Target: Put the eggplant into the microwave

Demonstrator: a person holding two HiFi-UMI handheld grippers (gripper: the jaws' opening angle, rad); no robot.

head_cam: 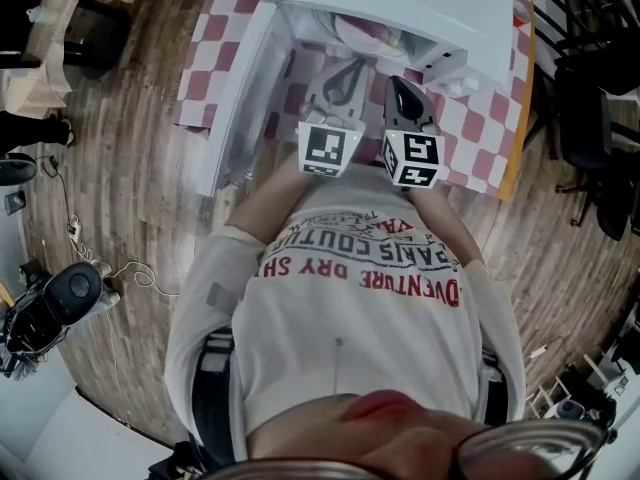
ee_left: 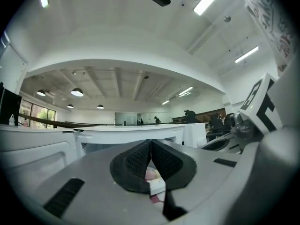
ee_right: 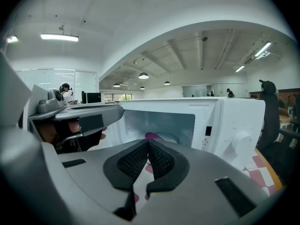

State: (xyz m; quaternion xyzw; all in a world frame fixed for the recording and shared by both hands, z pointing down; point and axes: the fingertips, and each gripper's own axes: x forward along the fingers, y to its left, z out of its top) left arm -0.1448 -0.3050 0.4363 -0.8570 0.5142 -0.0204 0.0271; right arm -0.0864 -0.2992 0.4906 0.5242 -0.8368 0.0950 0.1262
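Your left gripper (ee_left: pixel 151 146) is closed: its two black ribbed pads meet along their length and nothing sits between them. Through the small gap beneath the pads you see only a bit of the red-and-white checked cloth (head_cam: pixel 480 118). Your right gripper (ee_right: pixel 148 146) is closed too, with the pad tips pressed together and nothing in them. Neither gripper touches anything, and the two are held side by side just in front of the microwave (ee_right: pixel 229 121).

The microwave's door (head_cam: pixel 235 88) stands swung open on your left. The eggplant (ee_right: pixel 153 136) is inside the cavity, well apart from both grippers. In the right gripper view it shows as a purple shape low in the opening, just above the jaws.

Each gripper's marker cube carries a black-and-white square pattern: left marker cube (head_cam: pixel 325 148), right marker cube (head_cam: pixel 413 158). On the microwave's front panel, left of the knob (ee_right: pixel 241 143), there is a small warning triangle (ee_right: pixel 205 141) with print too fine to read. Your shirt (head_cam: pixel 360 308) shows red lettering upside down in the head view. It reads "PARIS COUTU" and "DVENTURE DRY SH", both cut off at the folds.
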